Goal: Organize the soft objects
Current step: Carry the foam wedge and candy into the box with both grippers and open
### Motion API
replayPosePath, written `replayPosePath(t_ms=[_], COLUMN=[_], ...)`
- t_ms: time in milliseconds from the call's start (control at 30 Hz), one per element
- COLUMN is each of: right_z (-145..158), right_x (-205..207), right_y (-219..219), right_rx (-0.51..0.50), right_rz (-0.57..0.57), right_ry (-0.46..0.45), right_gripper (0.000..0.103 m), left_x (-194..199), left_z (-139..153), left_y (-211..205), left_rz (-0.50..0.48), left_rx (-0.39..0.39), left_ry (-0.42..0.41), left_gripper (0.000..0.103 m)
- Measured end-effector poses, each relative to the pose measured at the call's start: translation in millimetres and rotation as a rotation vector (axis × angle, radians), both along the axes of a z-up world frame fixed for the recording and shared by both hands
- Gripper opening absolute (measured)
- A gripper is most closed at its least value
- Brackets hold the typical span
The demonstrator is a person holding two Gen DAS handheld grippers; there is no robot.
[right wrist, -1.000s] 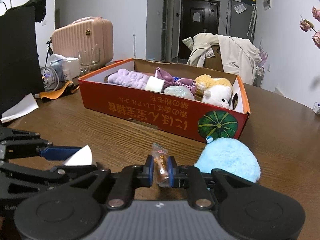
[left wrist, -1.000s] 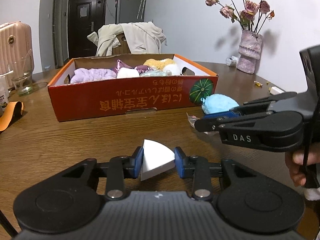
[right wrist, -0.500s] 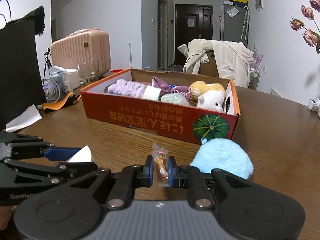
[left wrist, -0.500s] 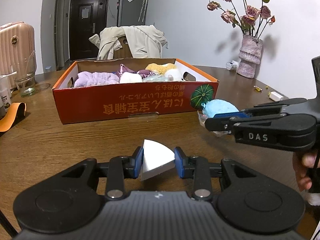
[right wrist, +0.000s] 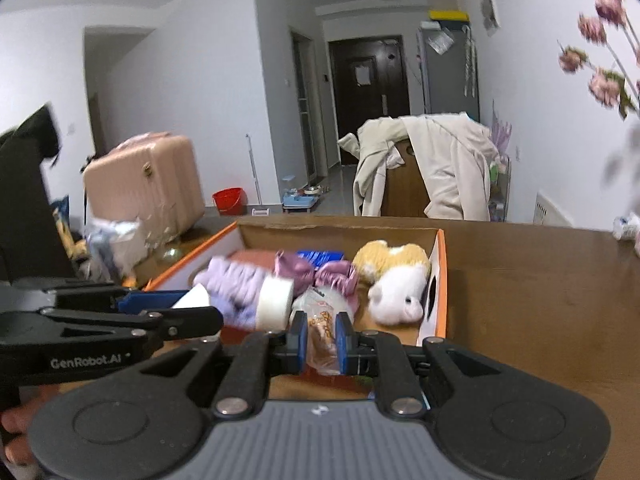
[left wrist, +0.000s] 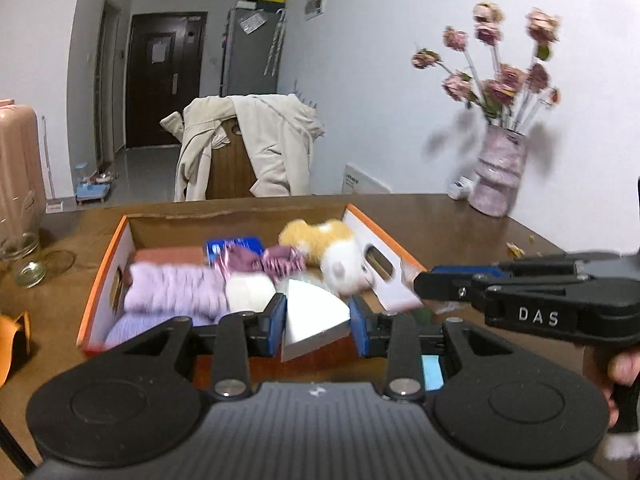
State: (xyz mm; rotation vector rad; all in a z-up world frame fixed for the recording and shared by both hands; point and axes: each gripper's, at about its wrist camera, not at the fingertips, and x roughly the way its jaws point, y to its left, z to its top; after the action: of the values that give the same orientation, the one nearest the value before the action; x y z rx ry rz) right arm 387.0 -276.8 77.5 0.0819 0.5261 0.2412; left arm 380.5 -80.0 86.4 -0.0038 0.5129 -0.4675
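My left gripper (left wrist: 318, 324) is shut on a white wedge-shaped sponge (left wrist: 312, 318), held above the near edge of the orange cardboard box (left wrist: 102, 272). My right gripper (right wrist: 322, 338) is shut on a small clear packet with brown contents (right wrist: 322, 340), also raised over the box's near edge (right wrist: 440, 280). The box holds a lilac fluffy cloth (left wrist: 172, 292), a purple scrunchie (left wrist: 264, 262), a white roll (right wrist: 274, 304) and a yellow-white plush toy (right wrist: 394, 276). The right gripper shows at the right in the left wrist view (left wrist: 424, 282). The left gripper shows at the left in the right wrist view (right wrist: 196, 308).
A pink vase with dried flowers (left wrist: 498, 176) stands at the table's far right. A glass jar (left wrist: 24, 256) and an orange object (left wrist: 12, 340) are at the left. A chair with a beige coat (left wrist: 248, 152) is behind the table. A pink suitcase (right wrist: 148, 184) stands at the left.
Both grippers have risen and moved forward from low over the table to above the box's near edge, still holding the sponge and the packet. The blue pom-pom has dropped almost out of view.
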Motion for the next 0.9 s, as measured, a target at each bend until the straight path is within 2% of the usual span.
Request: replayPosePath(t_ms=[200,300,433,533,633,667,900], right_z=[-15,-30,-45,-49,-50,-50,-22], right_x=[84,121,150,159,161,161,127], right_y=[-3,2,0,-1,-1,-1,0], right_rx=[0.061,0.066,0.095,0.093,0.084,0.084,0.061], right_rz=[-0.025,-0.030,-0.061,-0.056,-0.050,-0.048,-0.031], right_ry=[0.097,0.138,0.173,0.174,0.181,0.176,0.128], right_gripper=[0.014,0.015,0.019,0.022,0.037,0.039,0.040], left_x=[66,93,122,131,134,133,104], left_z=[-3,-13,-26,-31,-33,-31,-9], left_y=[-13,-21,-19,-14,-9,-8,2], left_rz=[0.011,0.013,0.046,0.057,0.065,0.069,0.098], left_rx=[0.011,0.032,0.032,0.039,0.042,0.038,0.049], left_ry=[0.048,0.074,0.116,0.116,0.113,0.111,0.060], left_gripper=[0.036,0.040,0.051,0.064,0.067,0.069,0.074])
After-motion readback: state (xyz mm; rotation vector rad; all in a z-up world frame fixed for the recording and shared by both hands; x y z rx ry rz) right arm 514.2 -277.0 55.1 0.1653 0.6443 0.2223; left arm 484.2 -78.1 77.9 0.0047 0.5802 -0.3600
